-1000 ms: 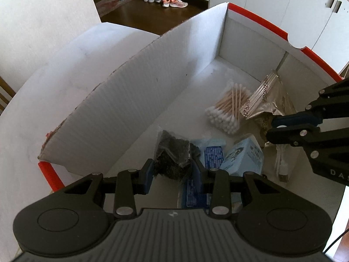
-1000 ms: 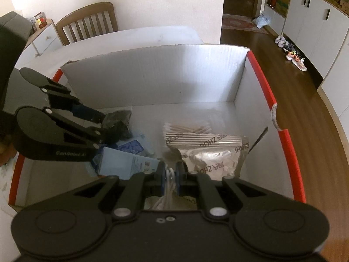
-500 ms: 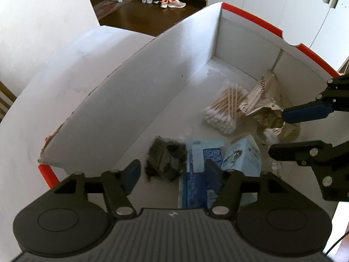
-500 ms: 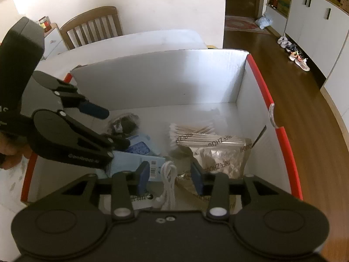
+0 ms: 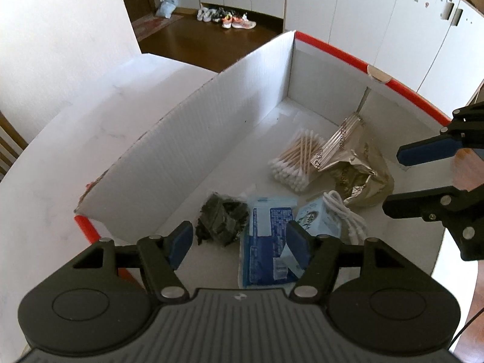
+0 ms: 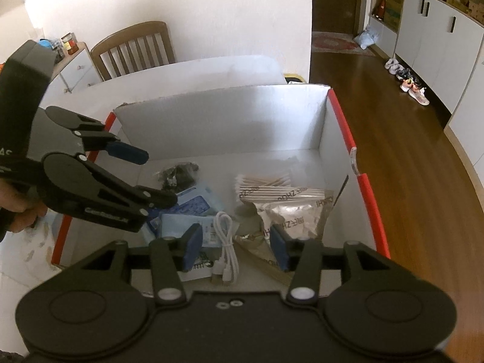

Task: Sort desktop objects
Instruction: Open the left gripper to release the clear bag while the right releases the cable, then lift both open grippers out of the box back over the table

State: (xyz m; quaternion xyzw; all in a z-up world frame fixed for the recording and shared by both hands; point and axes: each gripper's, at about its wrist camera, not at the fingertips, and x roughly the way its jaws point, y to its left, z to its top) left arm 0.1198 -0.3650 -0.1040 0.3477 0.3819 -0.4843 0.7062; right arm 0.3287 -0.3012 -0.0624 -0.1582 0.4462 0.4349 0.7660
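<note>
White corrugated walls with red rims are enclosing the box (image 5: 211,127) sitting on the desk (image 5: 60,157), and the sorted things are lying on its floor: black packet (image 5: 222,222), blue pouch (image 5: 266,242), small carton (image 5: 317,220), white cable (image 6: 225,242), cotton swabs (image 5: 298,160) and foil bag (image 5: 357,178). Both the left tool (image 5: 239,239) and the right tool (image 6: 234,243) are hovering above the box, spread wide and gripping nothing. A release step seems to be finishing; next, each is probably needing to lift clear and seek anything unsorted.
</note>
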